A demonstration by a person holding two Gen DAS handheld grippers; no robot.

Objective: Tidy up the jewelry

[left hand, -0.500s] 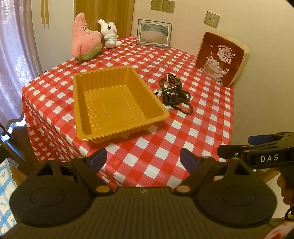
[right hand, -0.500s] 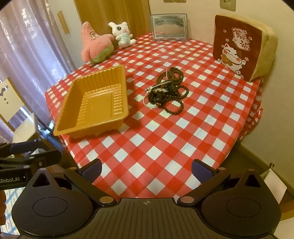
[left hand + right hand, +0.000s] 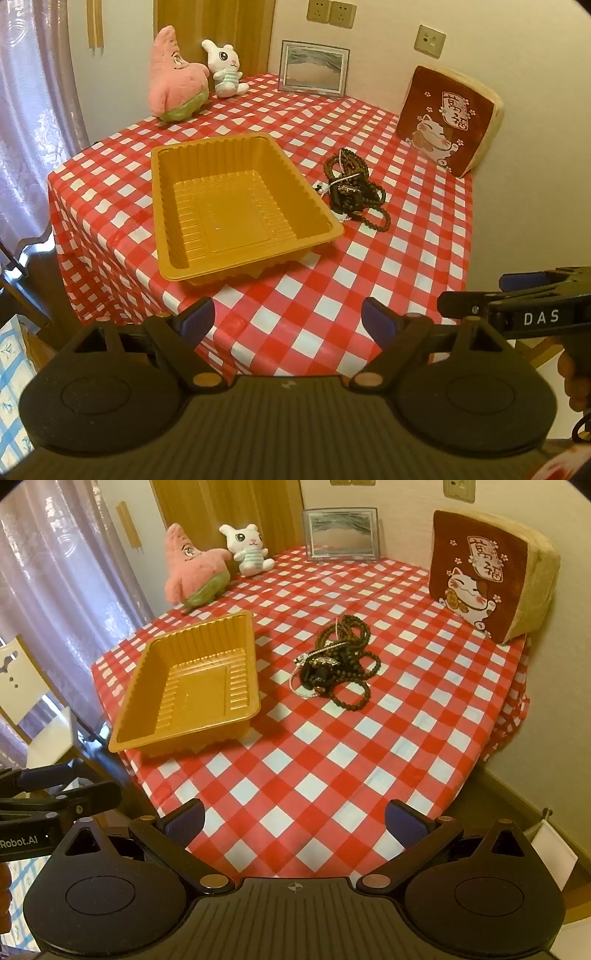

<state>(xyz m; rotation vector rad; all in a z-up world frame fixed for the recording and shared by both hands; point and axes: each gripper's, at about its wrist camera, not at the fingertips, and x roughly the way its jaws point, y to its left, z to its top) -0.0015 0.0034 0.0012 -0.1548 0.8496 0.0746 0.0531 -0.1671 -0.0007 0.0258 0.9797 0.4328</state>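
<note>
Nothing moved | right gripper (image 3: pixel 524 291) reads "DAS" | left gripper (image 3: pixel 48 786) "Robot.AI" | both fingers wide apart, empty

We found almost nothing changed over the half second. Our left gripper (image 3: pixel 288 317) drew slightly nearer the gold tray (image 3: pixel 236 273), which sat a touch larger in its view. In the right wrist view, the jewelry pile (image 3: pixel 336 664) shifted barely rightward and downward.

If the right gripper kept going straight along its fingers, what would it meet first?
Probably the bare checked tablecloth ahead of the open right gripper, short of the jewelry pile. The orange tray sits off to the left. Depth is uncertain.
</note>
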